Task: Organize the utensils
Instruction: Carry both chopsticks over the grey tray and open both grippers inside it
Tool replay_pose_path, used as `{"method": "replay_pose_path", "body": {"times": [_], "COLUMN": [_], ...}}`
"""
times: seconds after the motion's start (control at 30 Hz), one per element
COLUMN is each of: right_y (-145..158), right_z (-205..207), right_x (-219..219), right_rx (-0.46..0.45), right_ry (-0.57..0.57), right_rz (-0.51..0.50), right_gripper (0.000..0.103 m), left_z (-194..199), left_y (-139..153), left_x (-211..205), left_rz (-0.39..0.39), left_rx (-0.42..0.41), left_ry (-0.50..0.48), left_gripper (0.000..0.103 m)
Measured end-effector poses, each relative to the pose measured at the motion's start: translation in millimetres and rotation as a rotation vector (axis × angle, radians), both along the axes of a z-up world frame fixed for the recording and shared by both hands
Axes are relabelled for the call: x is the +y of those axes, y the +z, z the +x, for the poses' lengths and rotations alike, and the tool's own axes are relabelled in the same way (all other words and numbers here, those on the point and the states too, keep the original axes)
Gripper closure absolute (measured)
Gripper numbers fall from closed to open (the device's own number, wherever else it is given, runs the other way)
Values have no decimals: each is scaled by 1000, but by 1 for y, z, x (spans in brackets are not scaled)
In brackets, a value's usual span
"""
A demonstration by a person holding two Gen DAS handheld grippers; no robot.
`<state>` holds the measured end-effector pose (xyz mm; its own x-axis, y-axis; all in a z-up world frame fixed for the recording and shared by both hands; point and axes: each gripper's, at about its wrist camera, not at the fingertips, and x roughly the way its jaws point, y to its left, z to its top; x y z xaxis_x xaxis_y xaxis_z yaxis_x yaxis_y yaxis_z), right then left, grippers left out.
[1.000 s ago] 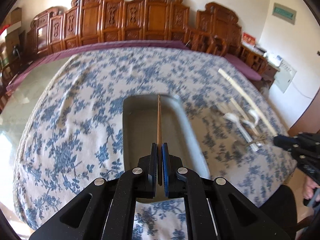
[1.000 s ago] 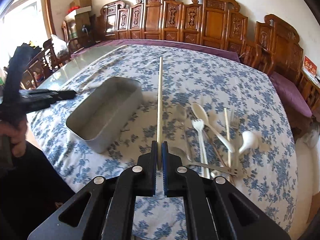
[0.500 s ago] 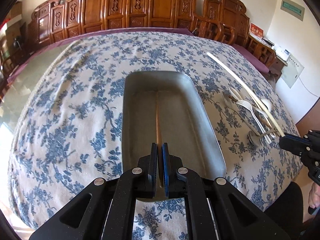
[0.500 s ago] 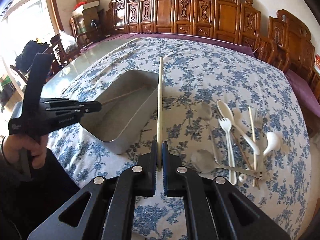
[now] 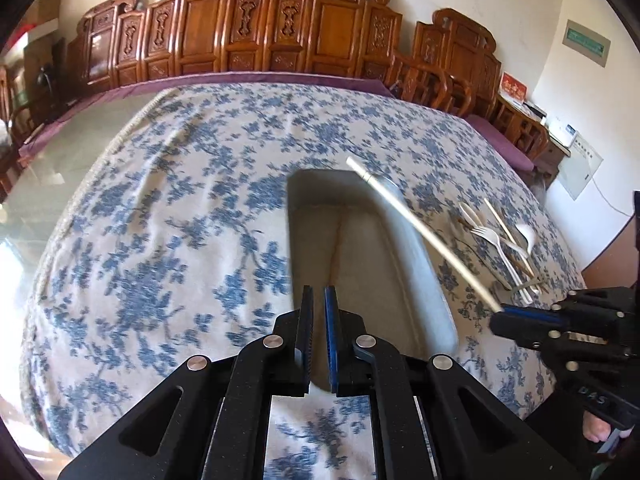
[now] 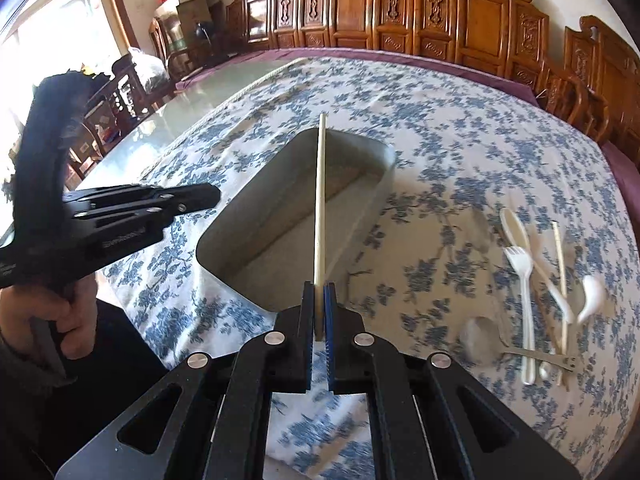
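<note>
The left gripper [image 5: 317,312] hangs parted and empty at the tray's [image 6: 224,232] near end. The right gripper [image 6: 319,312] clamps a pale chopstick [image 6: 320,208] over the tray; let go this high, it may bounce out. More utensils [image 6: 536,280] lie farther right.
</note>
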<state>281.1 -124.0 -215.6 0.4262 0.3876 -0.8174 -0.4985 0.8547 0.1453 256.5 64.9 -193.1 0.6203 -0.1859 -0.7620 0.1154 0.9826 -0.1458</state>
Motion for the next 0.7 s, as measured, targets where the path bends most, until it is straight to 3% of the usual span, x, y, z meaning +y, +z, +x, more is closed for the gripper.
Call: {"method": "replay_pose_path", "body": {"times": [0.4,0.7], "right_y": [-29,-35], "right_z": [34,33], "right_x": [45,53], "right_rx": [99,97], "right_ry": [-24,11], "right_rz": [-60,-41], "right_gripper": [97,93], "left_z": [-1,-2], "left_y": [6,6], "left_x": [24,25], "left_rz": [-4,-12], "left_rx": [-18,-20], "left_ry": [31,25], "left_gripper": [99,99]}}
